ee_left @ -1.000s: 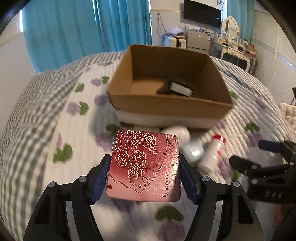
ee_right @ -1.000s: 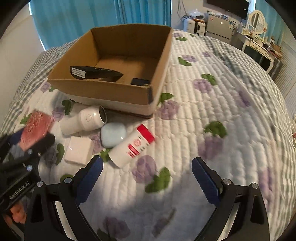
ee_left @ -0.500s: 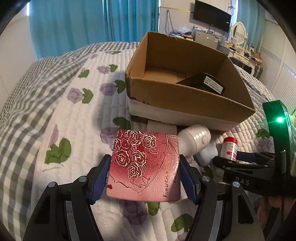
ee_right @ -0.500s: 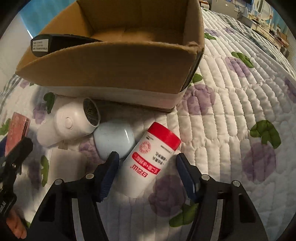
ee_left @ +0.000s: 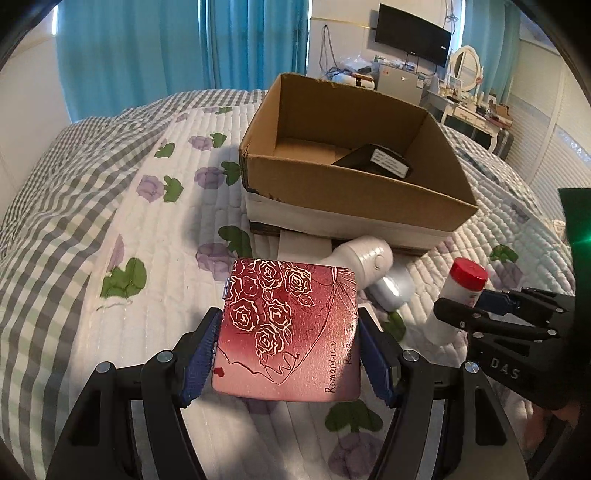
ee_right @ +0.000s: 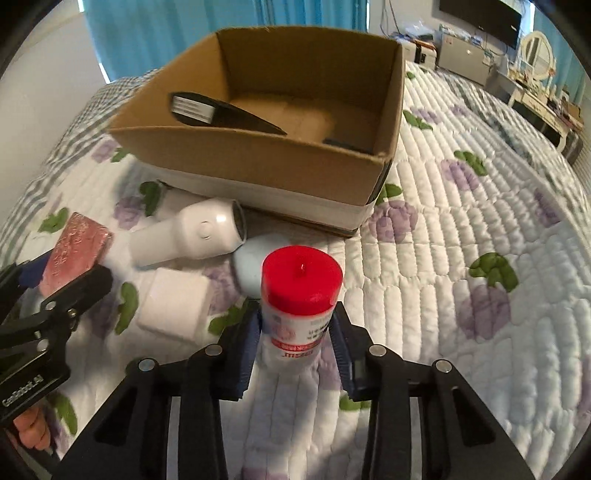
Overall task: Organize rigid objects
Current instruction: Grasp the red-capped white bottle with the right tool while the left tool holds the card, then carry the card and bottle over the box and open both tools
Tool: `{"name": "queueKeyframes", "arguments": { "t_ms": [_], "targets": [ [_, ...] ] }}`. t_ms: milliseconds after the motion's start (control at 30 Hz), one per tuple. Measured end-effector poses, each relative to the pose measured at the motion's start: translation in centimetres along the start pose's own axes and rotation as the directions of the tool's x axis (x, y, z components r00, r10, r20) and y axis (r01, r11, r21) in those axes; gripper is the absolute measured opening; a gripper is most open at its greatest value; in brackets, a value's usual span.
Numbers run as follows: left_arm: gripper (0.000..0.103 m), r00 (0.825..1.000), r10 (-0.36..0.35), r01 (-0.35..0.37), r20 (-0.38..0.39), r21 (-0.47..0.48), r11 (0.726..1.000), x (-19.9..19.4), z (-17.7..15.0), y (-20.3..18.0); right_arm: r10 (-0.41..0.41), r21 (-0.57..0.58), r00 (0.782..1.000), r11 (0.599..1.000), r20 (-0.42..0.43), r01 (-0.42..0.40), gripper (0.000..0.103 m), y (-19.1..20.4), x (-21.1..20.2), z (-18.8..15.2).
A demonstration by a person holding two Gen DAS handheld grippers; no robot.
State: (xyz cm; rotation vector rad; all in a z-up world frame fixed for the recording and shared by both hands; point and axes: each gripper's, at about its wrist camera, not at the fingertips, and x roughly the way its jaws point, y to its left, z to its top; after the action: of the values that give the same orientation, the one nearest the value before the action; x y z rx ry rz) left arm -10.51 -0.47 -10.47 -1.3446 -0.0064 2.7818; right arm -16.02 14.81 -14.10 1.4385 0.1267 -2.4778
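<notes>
Red metal case: a flat square tin (ee_left: 288,328) with rounded corners, embossed roses and a side hinge, lay face-up between the blue ribbed pads of the left claw (ee_left: 288,354), which was clamped on its two edges.
Plastic bottle: a white cylinder with a smooth red cap (ee_right: 300,299) was pinched across its body by the right claw (ee_right: 295,350); its long axis ran forward along the fingers, cap away from the claw.
Cardboard box: an open brown box (ee_right: 236,155) with a white band round its base sat ahead of both claws; a black remote (ee_right: 221,110) leaned inside against the near wall.
Loose items: ahead and left of the right claw lay a glossy white handheld device (ee_right: 192,240), a pale blue rounded case (ee_right: 251,269) and a white square block (ee_right: 173,306).
Bed: a ribbed quilt (ee_right: 480,221), white with purple flowers and green leaves, edged by grey check fabric.
Room: teal curtains (ee_left: 147,55), wall television (ee_left: 412,35), white dressing table with an oval mirror (ee_left: 467,70).
</notes>
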Motion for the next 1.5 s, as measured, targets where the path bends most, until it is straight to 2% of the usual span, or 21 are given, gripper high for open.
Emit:
{"name": "queueKeyframes", "arguments": {
  "t_ms": [167, 300, 500, 633, 800, 967, 1267, 1400, 1433, 1500],
  "targets": [
    [0.071, 1.0, -0.004, 0.004, 0.017, -0.005, 1.0, -1.7, 0.2, -0.1, 0.019, -0.023, 0.998, 1.0, 0.053, -0.018, 0.037, 0.3, -3.1, 0.0],
    [0.071, 0.999, -0.006, 0.006, 0.047, -0.008, 1.0, -3.2, 1.7, -0.1, 0.032, -0.048, 0.994, 0.998, 0.104, -0.027, 0.037, 0.8, -6.2, 1.9],
    [0.071, 0.992, -0.003, 0.002, 0.127, 0.008, 1.0, -5.5, 5.9, -0.5, 0.024, -0.116, 0.98, 0.993, 0.198, -0.001, 0.037, 1.5, -11.2, 6.3],
    [0.071, 0.985, 0.005, -0.007, 0.174, 0.015, 1.0, -5.8, 9.2, -0.8, 0.009, -0.145, 0.975, 0.989, 0.221, 0.023, 0.037, 1.3, -12.2, 9.7],
    [0.071, 0.979, 0.006, -0.011, 0.205, 0.025, 1.0, -4.1, 13.0, -1.1, -0.014, -0.159, 0.982, 0.986, 0.191, 0.045, 0.037, 0.8, -9.8, 13.5],
    [0.072, 0.98, 0.025, -0.037, 0.196, 0.059, 0.998, -0.9, 15.2, -1.7, -0.031, -0.155, 0.991, 0.987, 0.128, 0.051, 0.037, 0.0, -4.9, 16.1],
    [0.071, 0.986, 0.03, -0.048, 0.165, 0.105, 0.993, 4.9, 15.9, -2.6, -0.045, -0.172, 0.998, 0.984, 0.037, 0.051, 0.037, -1.6, 2.9, 17.6],
    [0.071, 0.986, 0.013, -0.031, 0.165, 0.109, 0.994, 5.8, 15.9, -2.8, -0.036, -0.163, 0.998, 0.986, 0.048, 0.044, 0.037, -2.0, 4.2, 18.0],
    [0.072, 0.987, 0.009, -0.027, 0.162, 0.106, 0.994, 6.0, 16.0, -2.7, -0.029, -0.147, 0.998, 0.988, 0.049, 0.036, 0.039, -2.3, 4.5, 18.2],
    [0.071, 0.988, 0.005, -0.021, 0.153, 0.101, 0.995, 6.3, 16.0, -2.7, -0.021, -0.122, 0.997, 0.992, 0.077, 0.03, 0.05, -2.7, 4.2, 18.5]
  ]
}}
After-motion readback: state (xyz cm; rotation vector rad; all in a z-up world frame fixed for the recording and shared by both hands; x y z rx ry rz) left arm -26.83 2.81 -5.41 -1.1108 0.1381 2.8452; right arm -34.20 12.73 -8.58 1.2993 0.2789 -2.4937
